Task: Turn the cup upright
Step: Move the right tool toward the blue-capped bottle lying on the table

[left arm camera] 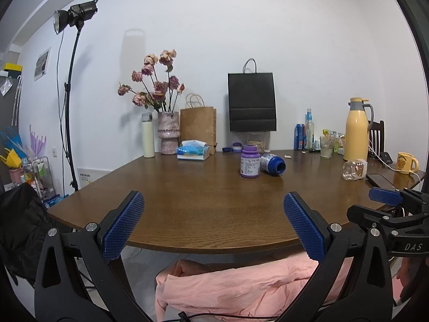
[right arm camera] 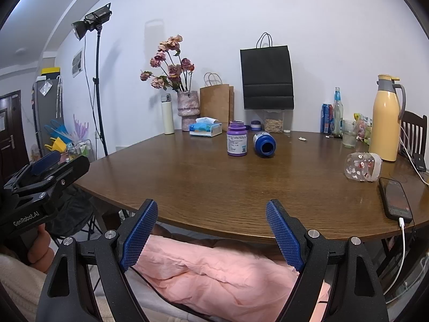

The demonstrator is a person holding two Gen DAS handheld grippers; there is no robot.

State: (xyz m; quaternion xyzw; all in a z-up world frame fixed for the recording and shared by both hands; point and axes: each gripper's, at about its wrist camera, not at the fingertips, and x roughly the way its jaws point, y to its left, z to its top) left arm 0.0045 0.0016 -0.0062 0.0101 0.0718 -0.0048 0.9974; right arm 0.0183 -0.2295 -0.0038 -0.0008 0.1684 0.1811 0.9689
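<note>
A clear cup (left arm camera: 354,170) (right arm camera: 362,167) with a small flower print lies on its side on the right part of the brown table (left arm camera: 201,204) (right arm camera: 214,185), beside a yellow thermos jug (right arm camera: 384,118). My left gripper (left arm camera: 214,201) hangs open over the table's near edge, far short of the cup and to its left, with nothing between its fingers. My right gripper (right arm camera: 211,206) is open too, empty, at the near edge, with the cup ahead and to its right. Each gripper's body shows at the side of the other's view.
Mid-table stand an upright purple bottle (right arm camera: 236,139) and a blue bottle (right arm camera: 264,144) lying on its side. A phone (right arm camera: 395,200) on a cable lies right of the cup. A yellow mug (left arm camera: 406,162), bags, a vase, a tissue box and drinks line the back. Pink cloth (right arm camera: 214,271) lies below the table edge.
</note>
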